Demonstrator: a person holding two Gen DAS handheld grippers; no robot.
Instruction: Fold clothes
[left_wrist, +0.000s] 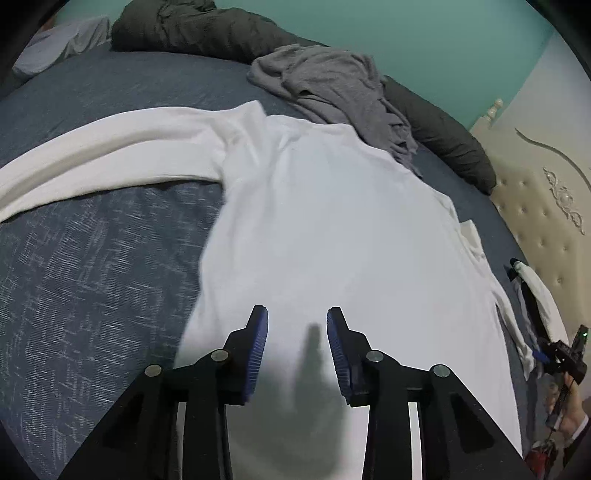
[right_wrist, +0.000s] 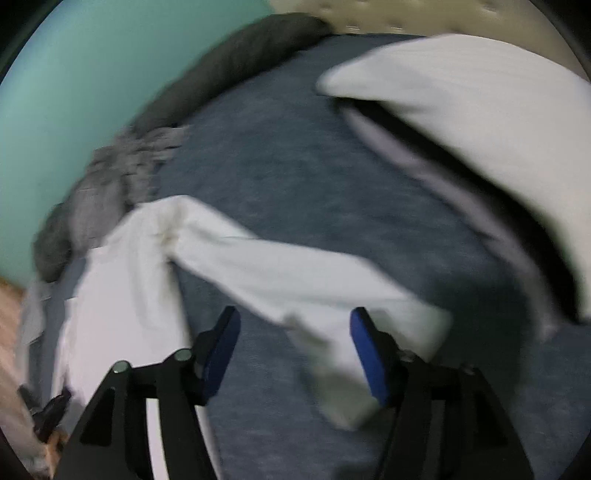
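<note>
A white long-sleeve shirt (left_wrist: 332, 221) lies spread flat on the blue bedspread (left_wrist: 92, 277), with one sleeve (left_wrist: 110, 155) stretched out to the left. My left gripper (left_wrist: 297, 310) hovers open just above the shirt's body near its lower part, nothing between its blue pads, and casts a shadow on the cloth. The right wrist view is blurred. There the shirt's other sleeve (right_wrist: 295, 284) runs across the bedspread (right_wrist: 332, 184), and its cuff end (right_wrist: 343, 398) lies between the fingers of my right gripper (right_wrist: 295, 314), which stands wide open.
A crumpled grey garment (left_wrist: 332, 85) and a rolled dark blanket (left_wrist: 207, 33) lie at the far side against the teal wall. A cream tufted headboard (left_wrist: 535, 206) stands on the right. A white pillow (right_wrist: 480, 110) lies near the right gripper.
</note>
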